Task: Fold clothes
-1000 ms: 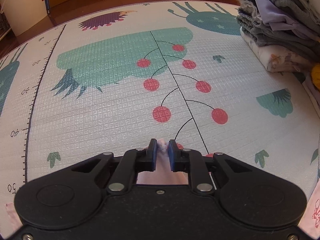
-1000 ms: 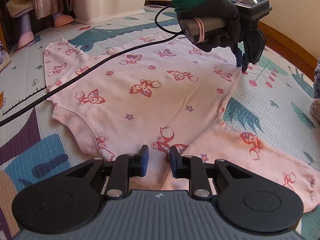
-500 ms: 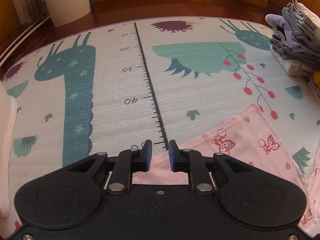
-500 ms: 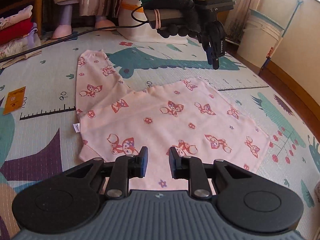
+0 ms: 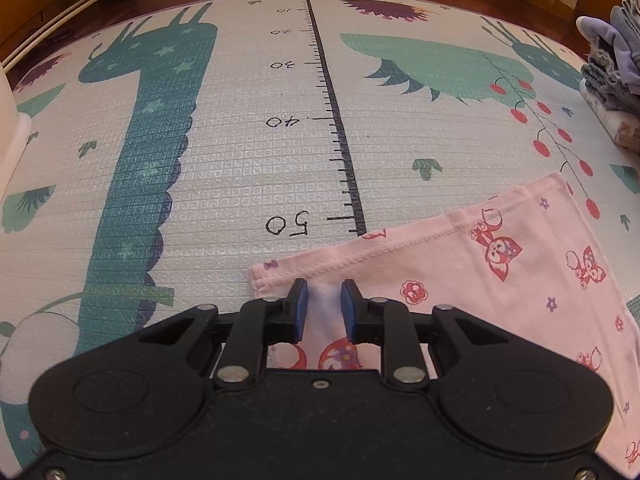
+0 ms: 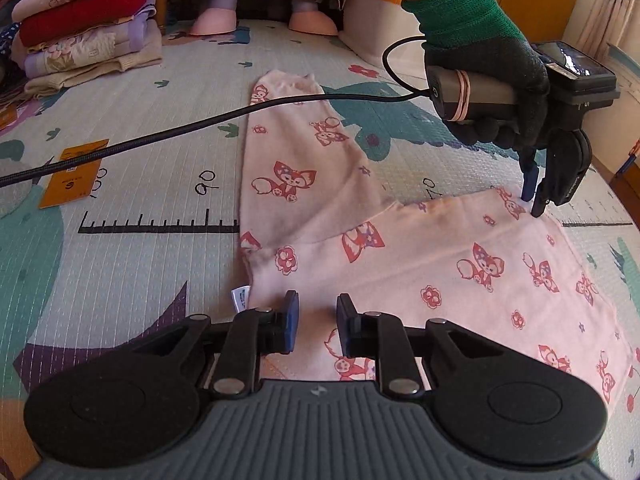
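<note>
Pink pyjama top (image 6: 420, 264) with red fox and flower prints lies spread flat on the play mat (image 6: 132, 272), filling the lower right of the right wrist view, one sleeve (image 6: 292, 148) reaching toward the upper centre. In the left wrist view its hemmed corner (image 5: 280, 276) sits at lower centre, just beside the printed ruler's 50 mark.

Left tongs (image 5: 323, 308) hang over that corner with the blue pads parted and pink cloth showing in the gap, nothing pinched. From the right wrist view they appear at upper right (image 6: 534, 196), held by a gloved hand (image 6: 492, 80), tips down at the garment's far edge.

Right tongs (image 6: 318, 320) are likewise apart, above the near edge by a white care label (image 6: 241, 298).

A black cable (image 6: 160, 140) crosses the sleeve. Folded clothes stacks sit at upper left (image 6: 84, 28) and at the right edge (image 5: 612, 80).
</note>
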Motion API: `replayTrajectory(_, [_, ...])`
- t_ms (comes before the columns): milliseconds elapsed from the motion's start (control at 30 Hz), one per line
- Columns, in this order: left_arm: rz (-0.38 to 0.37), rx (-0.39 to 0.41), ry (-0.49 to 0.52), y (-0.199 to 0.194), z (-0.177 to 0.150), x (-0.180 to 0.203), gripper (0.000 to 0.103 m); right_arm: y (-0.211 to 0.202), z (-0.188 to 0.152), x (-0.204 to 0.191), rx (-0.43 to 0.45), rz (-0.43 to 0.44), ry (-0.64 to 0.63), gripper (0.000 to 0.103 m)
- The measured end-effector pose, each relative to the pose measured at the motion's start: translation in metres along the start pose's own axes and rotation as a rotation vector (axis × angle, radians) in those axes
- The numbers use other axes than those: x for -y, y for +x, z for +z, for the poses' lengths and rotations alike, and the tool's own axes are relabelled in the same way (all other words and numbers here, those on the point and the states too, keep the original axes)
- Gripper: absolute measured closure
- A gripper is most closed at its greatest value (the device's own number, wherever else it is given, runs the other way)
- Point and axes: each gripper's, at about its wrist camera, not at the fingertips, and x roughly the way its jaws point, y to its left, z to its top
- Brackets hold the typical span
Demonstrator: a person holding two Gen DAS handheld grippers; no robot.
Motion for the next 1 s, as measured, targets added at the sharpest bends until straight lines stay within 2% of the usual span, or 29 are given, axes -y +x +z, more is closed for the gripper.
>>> replayTrajectory(100, [0.039, -0.002, 0.006, 0.001, 0.004, 0.006, 0.082, -0.003, -0.002, -0.01, 0.003, -0.018, -0.042, 0.08])
replayTrajectory(167, [0.041, -0.005, 0.013, -0.002, 0.004, 0.007, 0.082, -0.019, -0.005, -0.01, 0.04, -0.005, -0.018, 0.079])
replayTrajectory(233, [0.04, 0.002, 0.037, -0.011, 0.002, 0.007, 0.082, -0.041, -0.01, -0.008, 0.091, 0.02, 0.036, 0.074])
replayTrajectory(267, [0.026, 0.007, 0.069, -0.019, 0.001, 0.009, 0.081, -0.053, -0.016, -0.008, 0.1, 0.026, 0.074, 0.067])
replayTrajectory(300, [0.015, 0.005, 0.109, -0.027, 0.0, 0.012, 0.077, -0.067, -0.026, -0.009, 0.098, 0.026, 0.123, 0.065])
replayTrajectory(400, [-0.044, -0.007, 0.217, -0.052, -0.012, 0.019, 0.052, -0.102, -0.06, -0.012, 0.079, 0.013, 0.261, 0.065])
replayTrajectory(500, [-0.045, -0.038, 0.317, -0.074, -0.035, 0.032, 0.052, -0.122, -0.086, -0.012, 0.058, -0.021, 0.364, 0.066])
replayTrajectory(567, [-0.016, -0.071, 0.349, -0.084, -0.053, 0.041, 0.059, -0.128, -0.095, -0.007, 0.048, -0.024, 0.44, 0.066])
replayTrajectory(600, [-0.002, -0.091, 0.349, -0.089, -0.062, 0.044, 0.068, -0.131, -0.098, -0.005, 0.056, -0.029, 0.467, 0.066])
replayTrajectory(700, [0.019, -0.122, 0.294, -0.108, -0.089, 0.05, 0.076, -0.135, -0.099, -0.001, 0.091, -0.04, 0.537, 0.066])
replayTrajectory(767, [0.027, -0.14, 0.257, -0.123, -0.109, 0.056, 0.085, -0.135, -0.1, 0.002, 0.114, -0.043, 0.577, 0.066])
replayTrajectory(900, [0.005, -0.181, 0.207, -0.151, -0.164, 0.075, 0.093, -0.139, -0.101, 0.005, 0.154, -0.048, 0.636, 0.066])
replayTrajectory(1000, [-0.024, -0.209, 0.149, -0.155, -0.209, 0.09, 0.094, -0.141, -0.104, 0.005, 0.164, -0.039, 0.656, 0.066])
